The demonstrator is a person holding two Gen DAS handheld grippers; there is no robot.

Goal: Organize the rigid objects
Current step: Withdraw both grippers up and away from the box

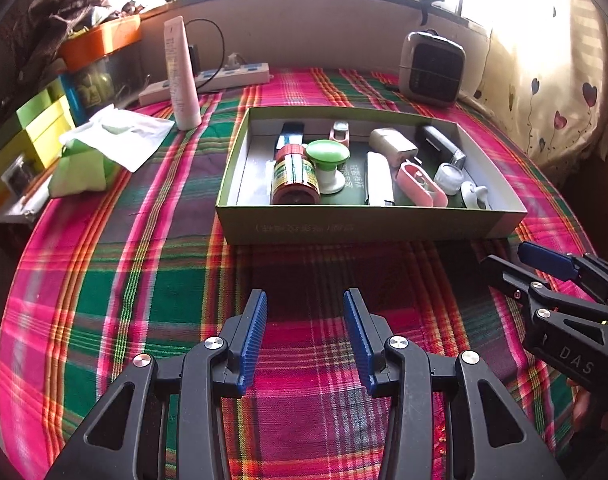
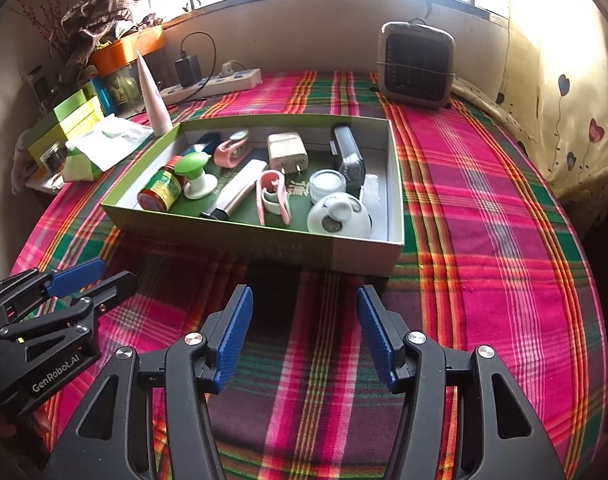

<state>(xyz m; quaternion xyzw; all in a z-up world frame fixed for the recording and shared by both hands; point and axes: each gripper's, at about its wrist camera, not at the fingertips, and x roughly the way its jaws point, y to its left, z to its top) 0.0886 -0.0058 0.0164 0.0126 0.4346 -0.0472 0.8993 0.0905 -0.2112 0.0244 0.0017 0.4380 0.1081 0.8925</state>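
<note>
On the plaid tablecloth [image 1: 144,280], near the front edge of the table, both grippers hover low with their fingers pointing toward the far side. Left gripper [image 1: 305,336] is level, its blue ribbed pads [image 1: 253,340] spread apart with nothing between them, aimed at the near wall of the shallow green box [image 1: 368,226]. Right gripper [image 2: 305,332] sits just to its right at much the same height, likewise released and holding nothing, pointing at the near right corner of the box.

Inside the box lie the gathered items. At the left end a red-capped jar with a green and yellow label [image 1: 295,178] lies on its side, touching a green-topped white knob [image 1: 328,162]. Farther back is a dark blue flat case [image 1: 288,134] and a small pink clip [image 1: 340,132]. In the middle, a white charger plug [image 1: 392,144] rests beside a long white tube [image 1: 379,178] and a pink holder [image 1: 421,184]. Toward the right end are a small glass jar [image 1: 448,178], a black and silver device [image 1: 442,146] and a white rounded figurine [image 2: 340,214] in the near right corner.

Outside the box, a tall white tube [image 1: 182,76] stands upright at the far left, near a power strip [image 1: 208,82] and a tissue pack [image 1: 96,152]. A small heater [image 1: 432,66] stands at the far right.
</note>
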